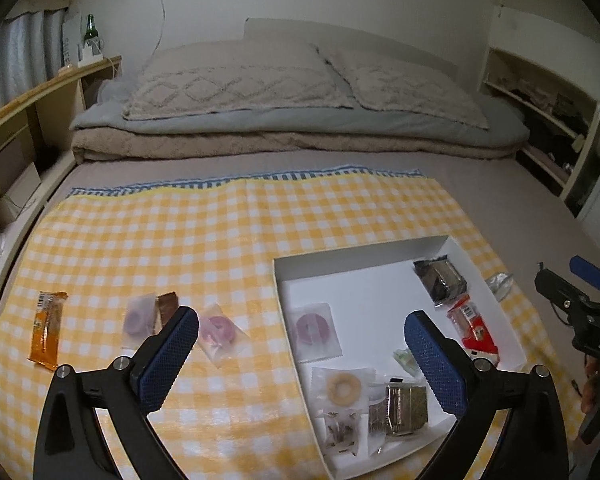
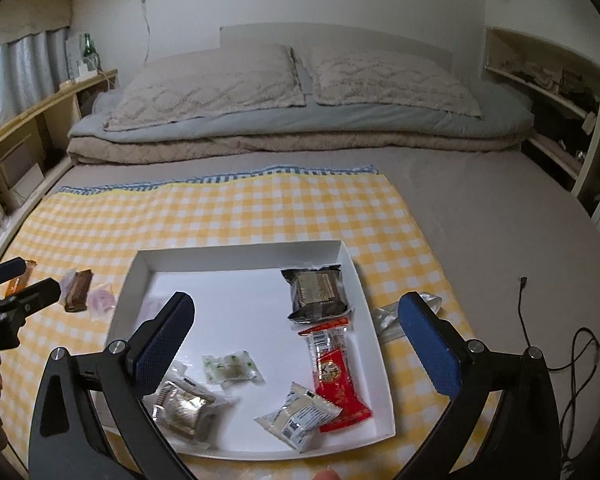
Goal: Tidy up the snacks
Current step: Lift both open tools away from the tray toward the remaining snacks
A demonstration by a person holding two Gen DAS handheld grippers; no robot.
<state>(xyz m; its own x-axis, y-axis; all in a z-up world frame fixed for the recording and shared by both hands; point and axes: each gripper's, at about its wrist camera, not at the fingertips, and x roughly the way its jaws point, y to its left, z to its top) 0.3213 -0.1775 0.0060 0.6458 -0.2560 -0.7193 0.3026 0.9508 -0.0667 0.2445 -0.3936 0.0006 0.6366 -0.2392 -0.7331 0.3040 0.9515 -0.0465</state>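
Note:
A white tray sits on a yellow checked cloth on the bed. It holds several wrapped snacks, among them a dark packet, a red packet and a purple ring cookie. On the cloth to its left lie an orange bar, a purple ring cookie, a brown bar and a pink ring cookie. A clear wrapper lies right of the tray. My left gripper is open and empty above the tray's left edge. My right gripper is open and empty over the tray.
Folded blankets and two pillows lie at the head of the bed. A wooden shelf with a green bottle runs along the left. A black cable lies on the sheet at right.

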